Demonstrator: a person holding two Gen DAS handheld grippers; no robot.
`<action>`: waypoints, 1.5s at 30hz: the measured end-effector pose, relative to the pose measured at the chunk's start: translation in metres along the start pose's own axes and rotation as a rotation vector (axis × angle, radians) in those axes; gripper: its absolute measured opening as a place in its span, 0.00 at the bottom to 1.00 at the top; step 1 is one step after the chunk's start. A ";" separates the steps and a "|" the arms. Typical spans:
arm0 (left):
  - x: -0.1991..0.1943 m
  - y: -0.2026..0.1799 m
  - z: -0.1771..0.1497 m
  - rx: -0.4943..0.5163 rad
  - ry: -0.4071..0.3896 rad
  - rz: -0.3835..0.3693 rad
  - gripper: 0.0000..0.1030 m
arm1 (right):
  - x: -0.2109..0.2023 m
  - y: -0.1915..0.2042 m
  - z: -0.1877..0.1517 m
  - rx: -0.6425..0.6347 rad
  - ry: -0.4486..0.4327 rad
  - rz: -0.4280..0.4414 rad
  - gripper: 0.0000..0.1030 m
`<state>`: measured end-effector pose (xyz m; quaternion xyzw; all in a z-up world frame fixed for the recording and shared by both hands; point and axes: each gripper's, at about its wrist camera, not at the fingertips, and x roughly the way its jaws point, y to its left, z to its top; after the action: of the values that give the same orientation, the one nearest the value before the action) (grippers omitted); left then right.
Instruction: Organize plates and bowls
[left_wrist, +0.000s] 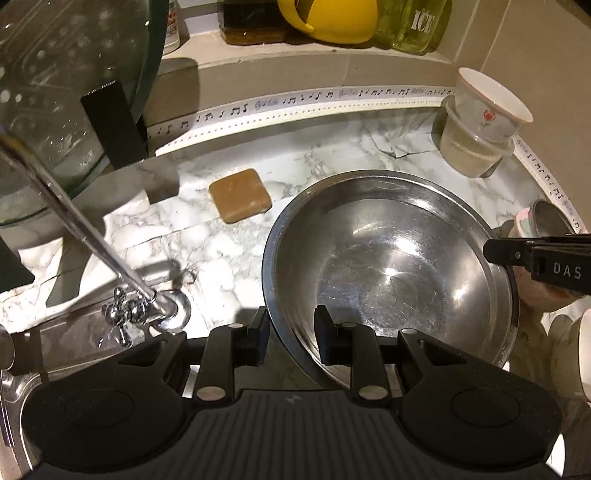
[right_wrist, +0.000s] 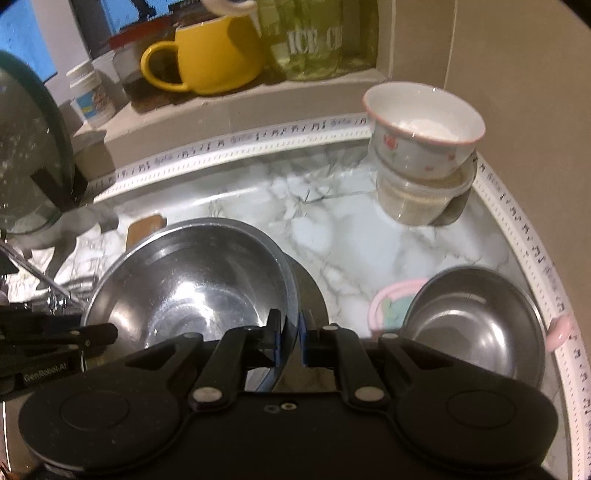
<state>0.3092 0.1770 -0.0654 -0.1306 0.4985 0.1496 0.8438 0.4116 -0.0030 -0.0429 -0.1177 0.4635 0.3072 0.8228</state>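
A large steel bowl (left_wrist: 388, 266) (right_wrist: 184, 280) is gripped at two sides over the marble counter (left_wrist: 332, 158), and a dark shadow lies under its right side. My left gripper (left_wrist: 291, 338) (right_wrist: 110, 334) is shut on the near rim, one finger outside the wall and one inside. My right gripper (right_wrist: 290, 334) (left_wrist: 491, 251) is shut on the rim at the bowl's right side. A smaller steel bowl (right_wrist: 476, 325) sits in a pink cup (right_wrist: 388, 306) at the right. A white flowered bowl (right_wrist: 421, 129) (left_wrist: 491, 103) rests on a plastic tub (right_wrist: 417, 203) at the back right.
A glass dish (left_wrist: 55, 92) (right_wrist: 22, 155) leans at the left, beside a chrome tap (left_wrist: 147, 314). A brown soap bar (left_wrist: 240, 201) lies on the counter. The ledge behind holds a yellow mug (right_wrist: 210, 55) and a green jar (right_wrist: 314, 40). The tiled wall closes off the right side.
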 end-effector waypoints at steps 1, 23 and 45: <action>0.001 0.001 -0.001 -0.001 0.001 0.002 0.24 | 0.001 0.001 -0.003 -0.002 0.004 0.000 0.11; -0.010 -0.006 -0.006 0.060 0.001 0.006 0.27 | -0.006 0.005 -0.013 -0.002 0.028 0.010 0.21; -0.075 -0.064 0.003 0.223 -0.099 -0.124 0.57 | -0.091 -0.022 -0.028 -0.019 -0.016 0.004 0.41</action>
<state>0.3017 0.1097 0.0063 -0.0588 0.4607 0.0470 0.8843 0.3706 -0.0699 0.0158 -0.1221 0.4540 0.3139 0.8249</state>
